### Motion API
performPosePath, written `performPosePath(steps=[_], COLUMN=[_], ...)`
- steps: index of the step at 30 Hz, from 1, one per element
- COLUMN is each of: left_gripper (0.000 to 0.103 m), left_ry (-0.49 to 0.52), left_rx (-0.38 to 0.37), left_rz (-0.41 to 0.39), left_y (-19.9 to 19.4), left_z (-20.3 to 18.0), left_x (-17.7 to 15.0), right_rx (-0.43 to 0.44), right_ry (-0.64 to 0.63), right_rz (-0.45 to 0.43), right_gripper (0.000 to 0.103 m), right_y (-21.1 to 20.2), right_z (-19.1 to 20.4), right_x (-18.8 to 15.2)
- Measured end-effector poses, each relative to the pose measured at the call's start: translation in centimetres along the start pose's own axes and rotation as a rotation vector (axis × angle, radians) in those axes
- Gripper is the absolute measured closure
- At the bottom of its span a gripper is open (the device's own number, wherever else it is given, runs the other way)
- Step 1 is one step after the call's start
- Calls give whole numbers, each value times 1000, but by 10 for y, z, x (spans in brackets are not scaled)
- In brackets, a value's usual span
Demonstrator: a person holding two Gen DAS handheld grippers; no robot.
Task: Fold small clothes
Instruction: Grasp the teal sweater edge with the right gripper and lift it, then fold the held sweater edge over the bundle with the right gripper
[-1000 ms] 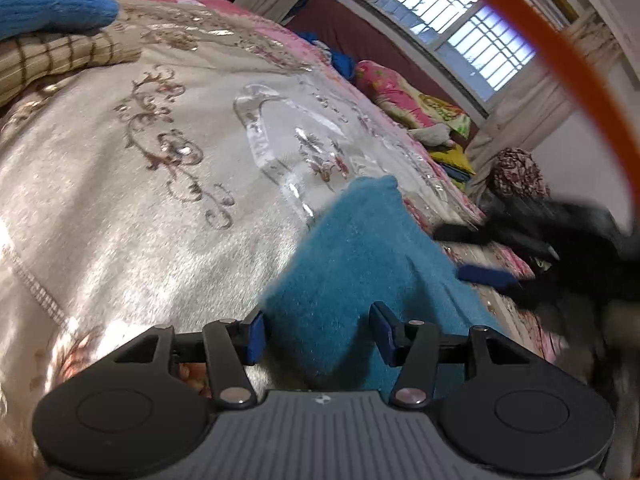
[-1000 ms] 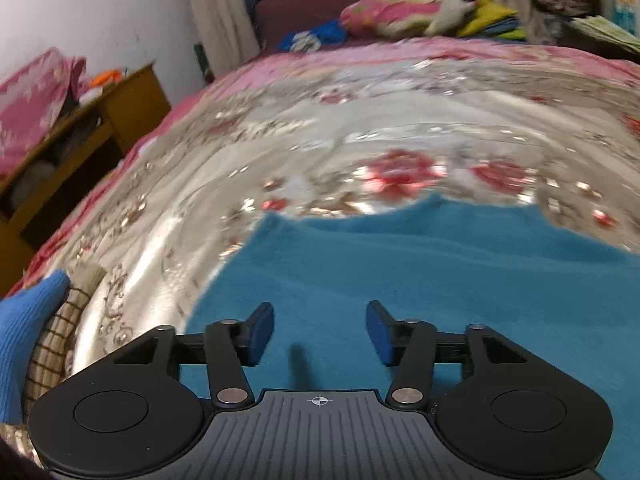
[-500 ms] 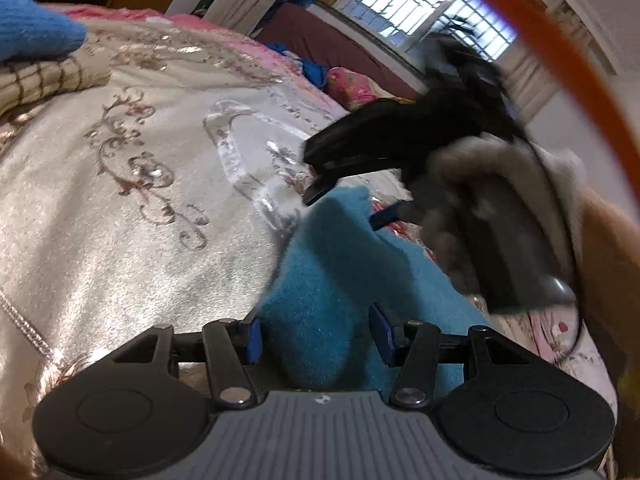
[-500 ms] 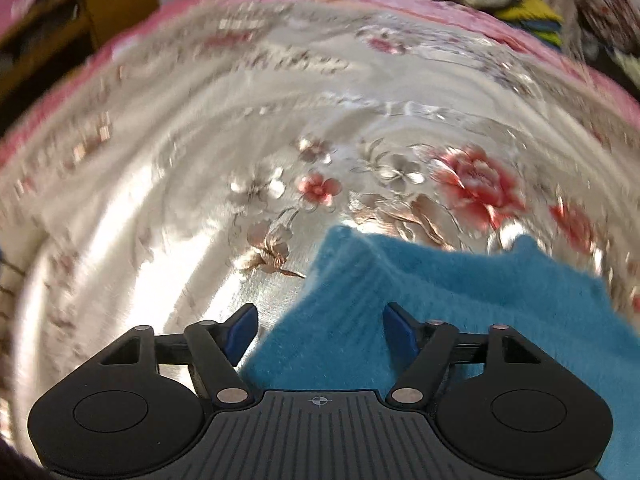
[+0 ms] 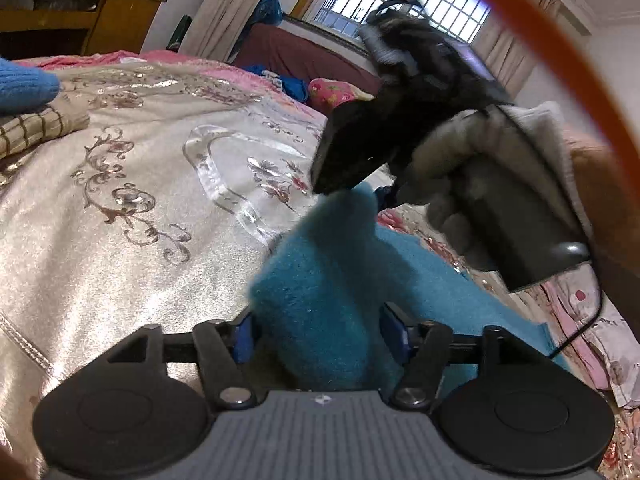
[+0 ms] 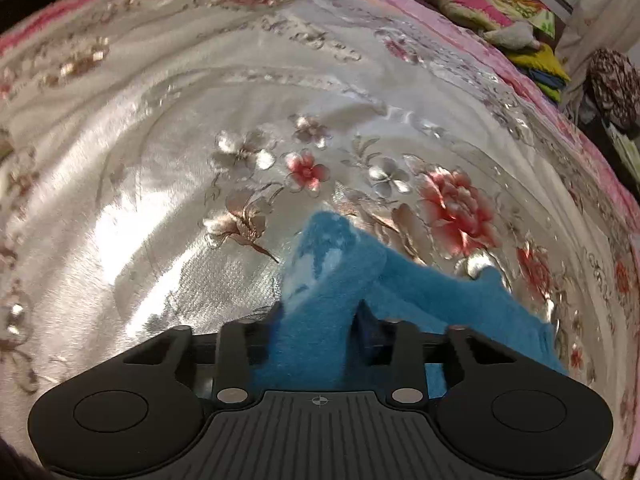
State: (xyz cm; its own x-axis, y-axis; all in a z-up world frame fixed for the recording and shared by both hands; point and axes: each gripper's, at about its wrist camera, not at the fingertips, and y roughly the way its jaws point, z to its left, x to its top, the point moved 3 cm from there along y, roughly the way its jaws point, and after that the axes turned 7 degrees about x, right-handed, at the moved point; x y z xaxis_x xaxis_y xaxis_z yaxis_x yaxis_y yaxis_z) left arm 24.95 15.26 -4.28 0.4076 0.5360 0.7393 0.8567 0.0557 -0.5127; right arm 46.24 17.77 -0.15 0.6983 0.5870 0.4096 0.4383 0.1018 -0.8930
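Note:
A teal fuzzy garment (image 5: 328,280) lies on the shiny floral bedspread (image 5: 100,220), with one corner raised. My left gripper (image 5: 319,334) has a bunched fold of it between its blue pads (image 5: 244,336); the jaws are opening and stand apart from the fold on the right side. In the right wrist view my right gripper (image 6: 320,318) is closing, and its pads pinch the garment's (image 6: 324,280) raised corner. The left wrist view shows the right gripper (image 5: 344,188) as a black body tipped down onto that corner, held by a grey-gloved hand (image 5: 460,168).
A blue knit piece (image 5: 24,88) rests on a checked cloth (image 5: 36,128) at the far left. A wooden cabinet (image 5: 80,20) stands behind the bed. Pillows and folded fabrics (image 6: 480,4) are piled at the bed's far end. An orange cable (image 5: 560,60) arcs overhead.
The right gripper swung in over the garment's far corner, tipped downward and closed on it. The left gripper's jaws have spread wider around the fold and it rolled slightly.

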Motion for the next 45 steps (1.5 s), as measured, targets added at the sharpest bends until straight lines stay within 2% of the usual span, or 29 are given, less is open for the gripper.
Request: performPosePath(steps=[3,5,8,9,10,11,13,15,18,22,30,33,37,45], left_gripper=[21,14,14,14,17,27,36,40,49,60,63,64,64,64], left_ry=[36,25,36,50,65,84,125,138,99,113,268,342,396,487], left_rx=[40,61,57,49,35,19,-4,-14,-47,-149,-355,-388,-409,-392], left_rz=[-39,-54,-65,-44,-20,-3,3,-24,-42,-47,-40,-16,37,114], left_y=[-4,-5,0,4,5,6,1,-8,-22,-37,-52,-46,-36,-18], left_z=[-1,-1,-8,-11,-16,-21,-33,-44,-60,-94,-183,-213,-240,-270], left_x=[-2,-1,0,-2,-5,-8,-11,-8,2,8,-14,-35,-64,-111], right_rx=[33,66,131,146,164,184,231,266,288,333,352,331,292,264], right_ry=[43,72,120,130,143,161,208,245,284,371,506,549,618,723], right_rz=[-44,-77,-121,-131,-140,-150,-176,-201,-240,-290,-398,-409,-385,-319], right_gripper=[78,80,82,82,82,82,83,83,83,83,83,83,83,83], right_y=[-19,-30,-47,-54,-59,-65,-76,-88,-104,-126,-164,-165,-145,-87], right_z=[-11,-19,-37,-44,-51,-58,-74,-90,-114,-155,-244,-276,-310,-346], right_x=[-3,-8,-23,-28,-32,-35,-44,-54,-69,-88,-133,-156,-193,-251])
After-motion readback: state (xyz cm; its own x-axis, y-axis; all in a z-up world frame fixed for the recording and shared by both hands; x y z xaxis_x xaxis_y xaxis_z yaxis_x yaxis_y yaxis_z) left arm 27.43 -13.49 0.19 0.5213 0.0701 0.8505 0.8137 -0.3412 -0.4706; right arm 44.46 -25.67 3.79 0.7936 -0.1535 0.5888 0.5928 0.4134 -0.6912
